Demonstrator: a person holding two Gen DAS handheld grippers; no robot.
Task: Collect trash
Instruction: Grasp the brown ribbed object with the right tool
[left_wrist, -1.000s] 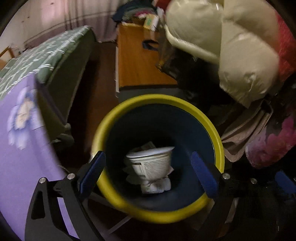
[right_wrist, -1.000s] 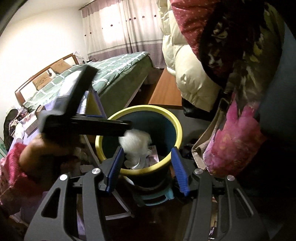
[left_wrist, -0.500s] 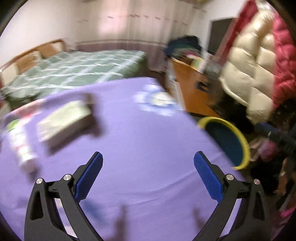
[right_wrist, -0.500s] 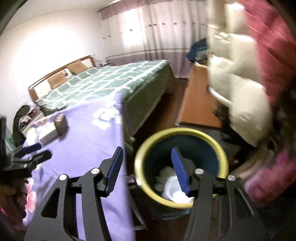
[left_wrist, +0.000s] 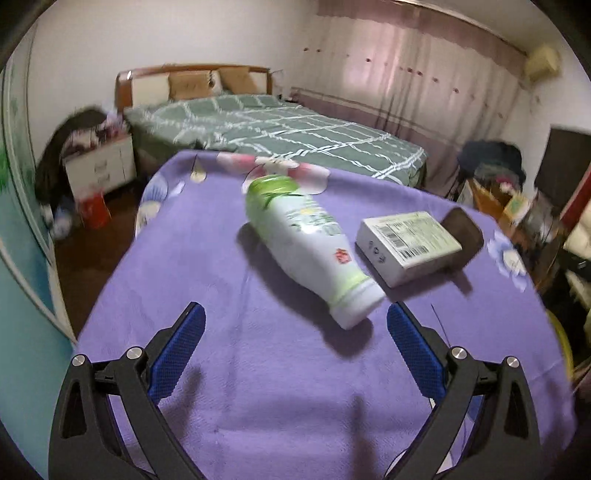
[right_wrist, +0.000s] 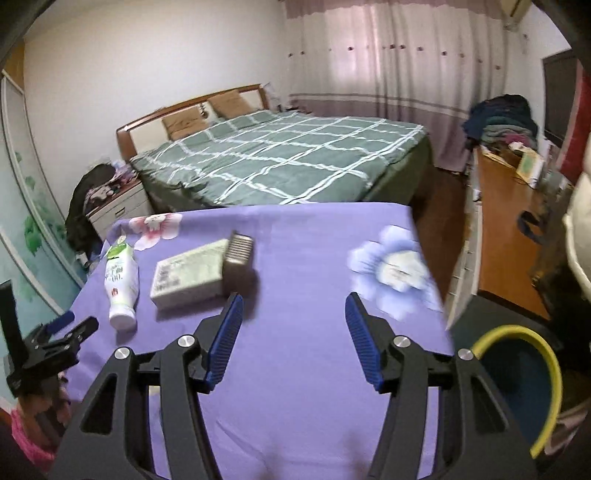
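A white and green bottle (left_wrist: 308, 243) lies on its side on the purple tablecloth (left_wrist: 258, 387), next to a white carton box (left_wrist: 408, 245) and a dark brown object (left_wrist: 461, 236). My left gripper (left_wrist: 295, 347) is open and empty, just in front of the bottle's end. In the right wrist view the bottle (right_wrist: 121, 282), the box (right_wrist: 190, 273) and the brown object (right_wrist: 239, 254) lie at the left. My right gripper (right_wrist: 293, 341) is open and empty over bare cloth. The yellow-rimmed bin (right_wrist: 532, 384) stands off the table's right edge.
A green checked bed (right_wrist: 280, 158) stands behind the table. A wooden desk (right_wrist: 506, 221) with clutter is at the right, a white nightstand (left_wrist: 98, 168) at the left. My left gripper (right_wrist: 48, 350) shows at the lower left of the right wrist view.
Both grippers have swung away from the bin to the table. The left one now faces the bottle and box. The bin has gone to the right edge of both views.
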